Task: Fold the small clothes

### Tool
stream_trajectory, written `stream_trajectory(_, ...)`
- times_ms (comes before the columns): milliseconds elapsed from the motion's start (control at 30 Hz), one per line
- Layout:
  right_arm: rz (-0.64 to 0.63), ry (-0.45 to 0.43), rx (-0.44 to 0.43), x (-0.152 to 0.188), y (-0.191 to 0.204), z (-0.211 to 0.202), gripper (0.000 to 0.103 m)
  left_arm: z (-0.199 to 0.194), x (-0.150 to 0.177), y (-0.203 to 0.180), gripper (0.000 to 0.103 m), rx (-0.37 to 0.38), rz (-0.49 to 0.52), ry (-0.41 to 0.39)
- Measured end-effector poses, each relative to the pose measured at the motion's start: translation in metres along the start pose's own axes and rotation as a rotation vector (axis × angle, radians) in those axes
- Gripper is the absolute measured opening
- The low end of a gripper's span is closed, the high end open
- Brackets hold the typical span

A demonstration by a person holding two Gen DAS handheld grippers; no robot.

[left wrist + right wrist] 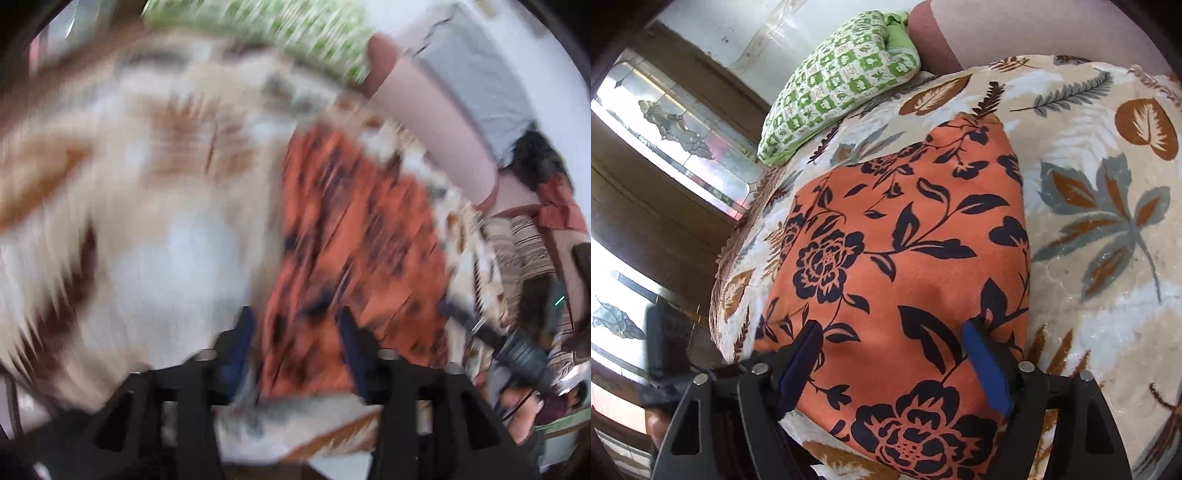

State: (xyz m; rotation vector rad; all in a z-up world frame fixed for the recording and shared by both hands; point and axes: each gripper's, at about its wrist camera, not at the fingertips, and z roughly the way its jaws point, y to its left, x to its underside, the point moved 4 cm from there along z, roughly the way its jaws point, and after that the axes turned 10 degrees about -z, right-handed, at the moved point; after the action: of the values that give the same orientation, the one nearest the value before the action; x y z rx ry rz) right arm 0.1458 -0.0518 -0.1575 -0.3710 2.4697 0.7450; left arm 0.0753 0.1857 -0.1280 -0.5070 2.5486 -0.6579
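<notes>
Right gripper (892,363) fingers spread, released, above orange cloth (905,240) with black flowers, folded flat on leaf-print bed (1108,229), left gripper (295,332) fingers likewise released.

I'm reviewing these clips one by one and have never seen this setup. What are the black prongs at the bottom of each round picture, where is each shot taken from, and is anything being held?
A person holds a hand-held two-finger gripper in each hand; each carries a fisheye camera looking along its fingers. The blurred picture is from the left gripper, the sharp one from the right gripper. The prongs are their blue-padded fingers. Both look down on an orange cloth with dark flowers, lying flat on a leaf-patterned bed cover, with a green checked pillow behind. Both grippers stand open over the cloth; neither pinches it. The left picture also shows the right gripper and the person's arm at its right edge.
</notes>
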Motion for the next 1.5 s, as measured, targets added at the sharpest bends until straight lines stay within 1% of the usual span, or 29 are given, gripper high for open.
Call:
stream_trajectory(33, -0.005, -0.003, -0.002, 0.0, 0.001, 0.001, 0.086, -0.003, -0.014, -0.007, 0.079, 0.014, 0.017, -0.041)
stream_trajectory(67, -0.006, -0.005, -0.004, 0.0, 0.002, 0.001, 0.087, -0.002, -0.031, -0.013, 0.085, 0.021, 0.036, -0.076)
stream_trajectory(100, -0.004, -0.007, -0.006, 0.001, 0.002, 0.0, 0.088, 0.006, -0.049, -0.017, 0.085, 0.018, 0.053, -0.088)
stream_trajectory(133, 0.0, -0.009, -0.009, 0.001, 0.002, 0.0, 0.088, 0.023, -0.067, -0.019, 0.085, 0.017, 0.053, -0.063)
stream_trajectory(167, 0.006, -0.011, -0.015, 0.001, 0.001, 0.0, 0.088, 0.043, -0.081, -0.02, 0.085, 0.026, 0.036, -0.016)
stream_trajectory(233, 0.019, -0.013, -0.031, 0.002, 0.0, -0.001, 0.088, 0.079, -0.103, -0.016, 0.08, 0.058, -0.004, 0.053)
stream_trajectory(267, 0.022, -0.014, -0.041, 0.002, -0.001, -0.001, 0.088, 0.097, -0.11, -0.013, 0.061, 0.075, -0.023, 0.09)
stream_trajectory(300, 0.027, -0.016, -0.052, 0.003, -0.002, -0.002, 0.088, 0.111, -0.112, -0.013, 0.034, 0.085, -0.025, 0.125)
stream_trajectory(333, 0.033, -0.019, -0.06, 0.003, -0.003, -0.003, 0.088, 0.123, -0.109, -0.013, 0.03, 0.089, -0.017, 0.152)
stream_trajectory(367, 0.043, -0.022, -0.069, 0.004, -0.004, -0.004, 0.088, 0.126, -0.105, -0.014, 0.024, 0.103, -0.016, 0.147)
stream_trajectory(400, 0.047, -0.022, -0.074, 0.005, -0.005, -0.004, 0.088, 0.127, -0.105, -0.013, 0.02, 0.114, -0.016, 0.142)
stream_trajectory(433, 0.046, -0.023, -0.078, 0.006, -0.006, -0.004, 0.088, 0.127, -0.104, -0.012, 0.02, 0.12, -0.01, 0.132)
stream_trajectory(533, 0.029, -0.017, -0.078, 0.007, -0.004, -0.004, 0.088, 0.133, -0.104, 0.001, 0.022, 0.167, -0.056, 0.145)
stream_trajectory(567, 0.022, -0.012, -0.074, 0.007, -0.003, -0.003, 0.088, 0.128, -0.103, -0.001, 0.023, 0.159, -0.043, 0.142)
stream_trajectory(667, 0.03, -0.007, -0.07, 0.005, -0.003, -0.003, 0.088, 0.11, -0.101, -0.019, 0.025, 0.065, 0.042, 0.086)
stream_trajectory(733, 0.024, 0.007, -0.067, 0.002, -0.001, -0.007, 0.088, 0.088, -0.094, -0.033, 0.028, 0.038, 0.11, 0.036)
stream_trajectory(767, 0.03, 0.006, -0.076, -0.001, 0.0, -0.011, 0.088, 0.077, -0.088, -0.036, 0.033, 0.025, 0.135, 0.014)
stream_trajectory(800, 0.042, 0.002, -0.089, -0.002, 0.001, -0.014, 0.088, 0.064, -0.08, -0.037, 0.036, 0.028, 0.155, -0.002)
stream_trajectory(833, 0.056, -0.005, -0.103, -0.003, 0.001, -0.019, 0.088, 0.053, -0.069, -0.037, 0.036, 0.039, 0.164, -0.003)
stream_trajectory(900, 0.071, -0.038, -0.131, -0.005, 0.005, -0.029, 0.088, 0.036, -0.049, -0.031, 0.036, 0.037, 0.15, -0.011)
stream_trajectory(933, 0.069, -0.049, -0.141, -0.005, 0.009, -0.033, 0.088, 0.031, -0.038, -0.027, 0.036, 0.044, 0.128, -0.001)
stream_trajectory(1000, 0.055, -0.059, -0.162, -0.005, 0.018, -0.037, 0.088, 0.03, -0.01, -0.013, 0.036, 0.055, 0.08, 0.045)
stream_trajectory(1067, 0.052, -0.052, -0.171, -0.002, 0.024, -0.035, 0.088, 0.04, 0.011, 0.002, 0.036, 0.032, 0.065, 0.083)
stream_trajectory(1100, 0.067, -0.038, -0.177, 0.001, 0.022, -0.028, 0.088, 0.047, 0.019, 0.009, 0.027, 0.02, 0.055, 0.1)
stream_trajectory(1167, 0.122, 0.03, -0.18, 0.009, 0.011, -0.006, 0.088, 0.048, 0.021, 0.015, 0.02, 0.023, 0.033, 0.094)
stream_trajectory(1200, 0.164, 0.072, -0.168, 0.014, 0.003, 0.004, 0.088, 0.046, 0.02, 0.013, 0.02, 0.013, 0.039, 0.094)
stream_trajectory(1300, 0.193, 0.031, -0.179, 0.014, 0.005, -0.006, 0.088, 0.039, 0.021, 0.009, 0.019, -0.009, 0.075, 0.085)
stream_trajectory(1400, 0.186, 0.001, -0.184, 0.016, 0.01, -0.016, 0.088, 0.042, 0.024, 0.011, 0.019, -0.01, 0.064, 0.083)
stream_trajectory(1500, 0.236, 0.05, -0.188, 0.029, 0.0, -0.002, 0.088, 0.044, 0.026, 0.01, 0.019, -0.023, 0.076, 0.08)
